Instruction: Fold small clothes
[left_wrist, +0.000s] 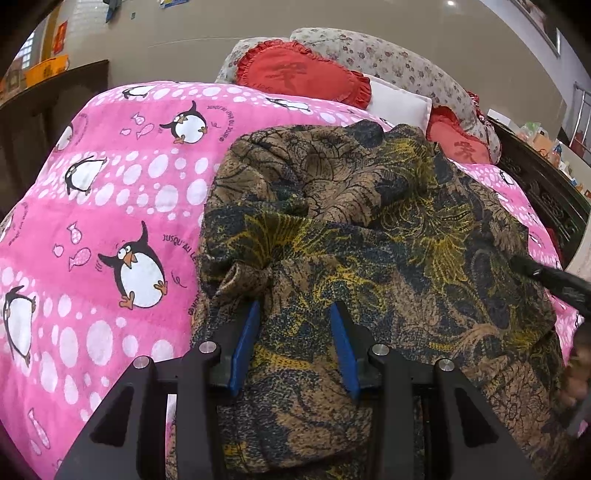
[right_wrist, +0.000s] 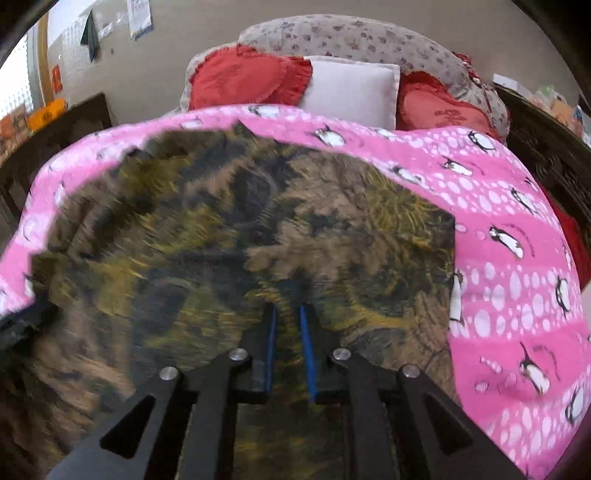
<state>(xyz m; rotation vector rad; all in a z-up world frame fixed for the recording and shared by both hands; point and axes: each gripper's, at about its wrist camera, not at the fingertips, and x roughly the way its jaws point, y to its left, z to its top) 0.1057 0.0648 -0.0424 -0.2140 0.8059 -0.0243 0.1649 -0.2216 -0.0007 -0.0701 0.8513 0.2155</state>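
Brown patterned garment (left_wrist: 369, 240) rumpled, unfolded on pink blanket (left_wrist: 92, 221); left gripper (left_wrist: 295, 314) apart, right gripper (right_wrist: 287, 314) nearly together, grip unclear

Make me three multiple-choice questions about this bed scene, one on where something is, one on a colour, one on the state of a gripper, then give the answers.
1. Where does the brown patterned garment lie?
A. on the pink penguin blanket
B. on the floor
C. on a chair

2. What colour is the heart-shaped cushion?
A. green
B. red
C. white

3. How do the jaws of the left gripper stand?
A. clamped on a pillow
B. shut tight with nothing between
C. open over the garment

Answers: 1 A, pink blanket shows around its edges. 2 B, red with a frilled rim. 3 C, a wide gap with cloth showing between the blue pads.
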